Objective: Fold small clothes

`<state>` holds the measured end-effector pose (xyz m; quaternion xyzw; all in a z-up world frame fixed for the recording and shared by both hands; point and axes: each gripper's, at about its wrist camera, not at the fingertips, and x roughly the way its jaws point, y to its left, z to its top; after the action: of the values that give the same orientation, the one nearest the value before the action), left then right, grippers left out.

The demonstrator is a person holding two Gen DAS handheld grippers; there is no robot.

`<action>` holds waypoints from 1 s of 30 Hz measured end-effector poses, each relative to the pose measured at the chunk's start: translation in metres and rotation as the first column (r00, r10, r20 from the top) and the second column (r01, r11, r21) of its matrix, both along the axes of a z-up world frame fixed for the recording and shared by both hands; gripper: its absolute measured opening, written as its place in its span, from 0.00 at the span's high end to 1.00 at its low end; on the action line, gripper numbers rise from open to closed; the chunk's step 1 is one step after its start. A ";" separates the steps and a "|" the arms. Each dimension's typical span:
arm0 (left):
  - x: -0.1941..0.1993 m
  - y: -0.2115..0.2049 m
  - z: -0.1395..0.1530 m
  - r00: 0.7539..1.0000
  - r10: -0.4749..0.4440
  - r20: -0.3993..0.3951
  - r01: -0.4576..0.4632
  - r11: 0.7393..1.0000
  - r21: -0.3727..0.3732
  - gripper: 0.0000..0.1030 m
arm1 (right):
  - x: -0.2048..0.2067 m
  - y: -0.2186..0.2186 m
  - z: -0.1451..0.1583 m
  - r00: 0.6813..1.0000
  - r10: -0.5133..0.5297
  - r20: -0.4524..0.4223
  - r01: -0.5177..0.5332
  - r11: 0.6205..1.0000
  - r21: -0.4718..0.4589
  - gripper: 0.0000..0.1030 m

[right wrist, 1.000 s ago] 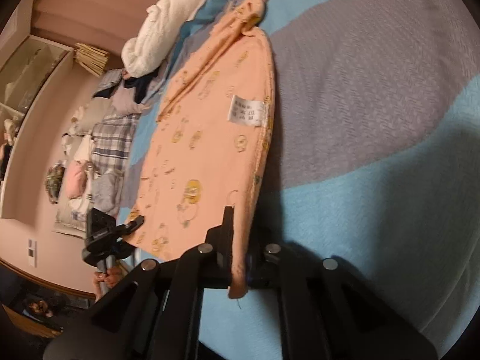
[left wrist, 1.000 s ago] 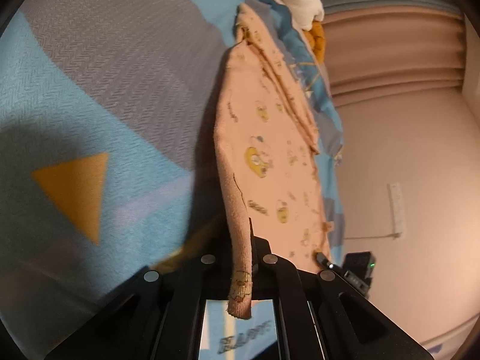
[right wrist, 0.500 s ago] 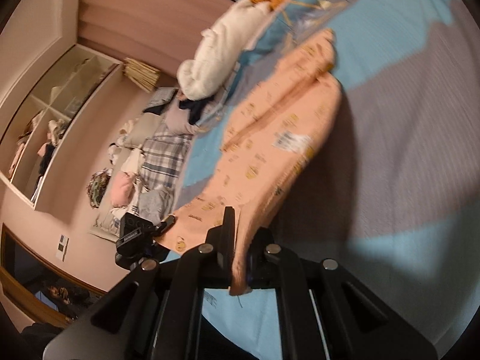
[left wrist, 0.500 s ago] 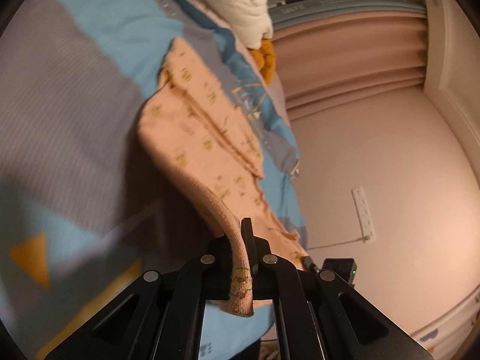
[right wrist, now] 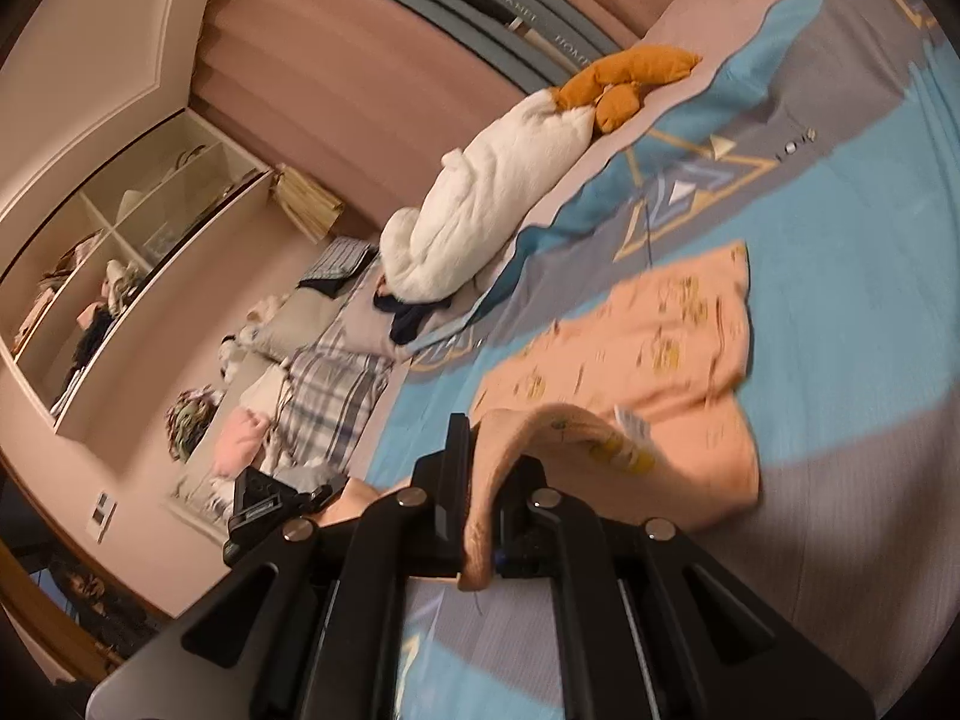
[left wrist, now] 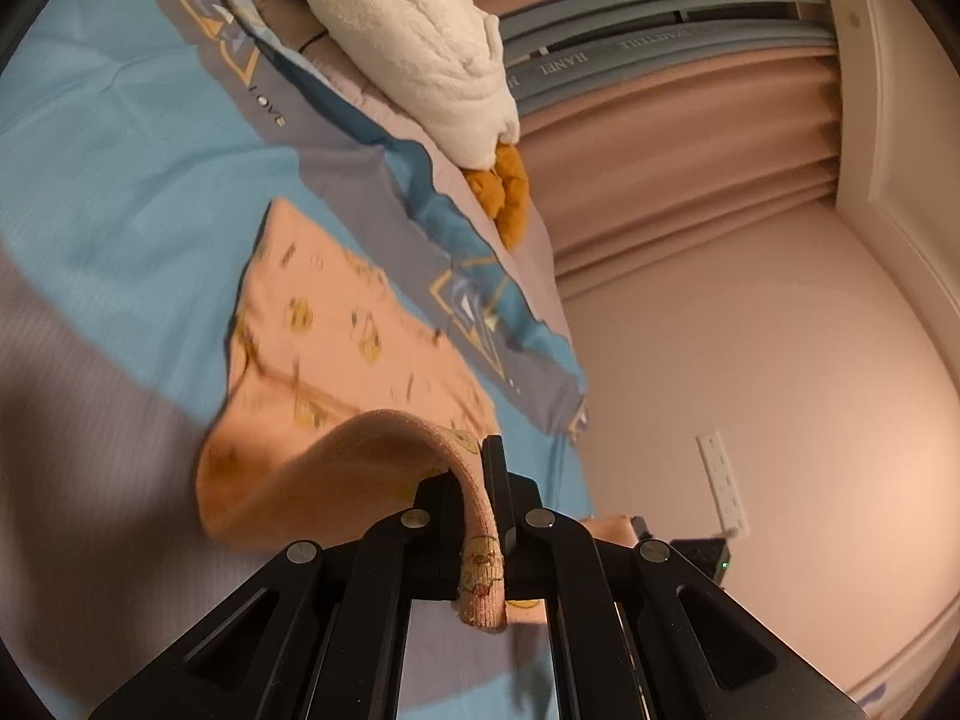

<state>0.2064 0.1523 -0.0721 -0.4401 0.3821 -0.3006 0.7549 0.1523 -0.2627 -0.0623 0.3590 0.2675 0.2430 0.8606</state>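
A small peach garment point(left wrist: 336, 324) with yellow cartoon prints lies on the blue and grey bedspread point(left wrist: 120, 138). My left gripper point(left wrist: 483, 516) is shut on one edge of it, and the cloth arches up from the bed into the jaws. In the right wrist view the same garment point(right wrist: 648, 336) lies ahead, with a white label near its fold. My right gripper point(right wrist: 480, 516) is shut on another edge, which curls up over the fingers. The left gripper also shows in the right wrist view point(right wrist: 270, 504), low at the left.
A white plush toy point(left wrist: 420, 42) with orange feet lies at the head of the bed point(right wrist: 498, 210). Piles of clothes point(right wrist: 324, 396) lie along the bed's left side. Curtains point(left wrist: 690, 138) and a wall with a socket point(left wrist: 723, 486) stand behind.
Both grippers have carried their held edges forward over the garment. The near part now folds over the rest, and more of the room shows as the cameras tilted up.
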 end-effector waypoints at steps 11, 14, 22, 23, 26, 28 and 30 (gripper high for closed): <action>0.099 -0.006 -0.027 0.995 0.040 -0.094 -0.035 0.998 0.052 0.99 | 0.105 -0.018 -0.022 0.993 -0.077 -0.091 0.074 0.997 -0.029 0.94; 0.119 -0.010 -0.038 0.991 0.050 -0.123 -0.040 0.996 0.079 0.99 | 0.131 -0.023 -0.033 0.985 -0.101 -0.137 0.097 0.995 -0.037 0.94; 0.163 -0.013 -0.075 0.960 0.113 -0.255 -0.081 0.988 0.130 0.99 | 0.186 -0.034 -0.066 0.949 -0.157 -0.273 0.145 0.987 -0.064 0.91; 0.165 -0.012 -0.079 0.954 0.119 -0.275 -0.085 0.987 0.133 0.99 | 0.190 -0.035 -0.071 0.942 -0.162 -0.295 0.148 0.987 -0.066 0.90; 0.167 -0.009 -0.081 0.951 0.074 -0.300 -0.048 0.994 0.094 0.98 | 0.194 -0.036 -0.080 0.928 -0.129 -0.349 0.125 0.992 -0.033 0.83; 0.166 -0.005 -0.078 0.951 0.054 -0.305 -0.033 0.997 0.072 0.79 | 0.192 -0.037 -0.082 0.926 -0.089 -0.367 0.097 0.995 0.004 0.66; 0.170 -0.002 -0.080 0.943 0.024 -0.333 -0.036 0.999 -0.029 0.29 | 0.190 -0.040 -0.082 0.924 -0.040 -0.381 0.077 0.994 0.083 0.56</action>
<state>0.3760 0.1504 -0.1518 -0.5035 0.4920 -0.2169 0.6764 0.3422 -0.3027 -0.1445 0.4479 0.4055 0.1561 0.7814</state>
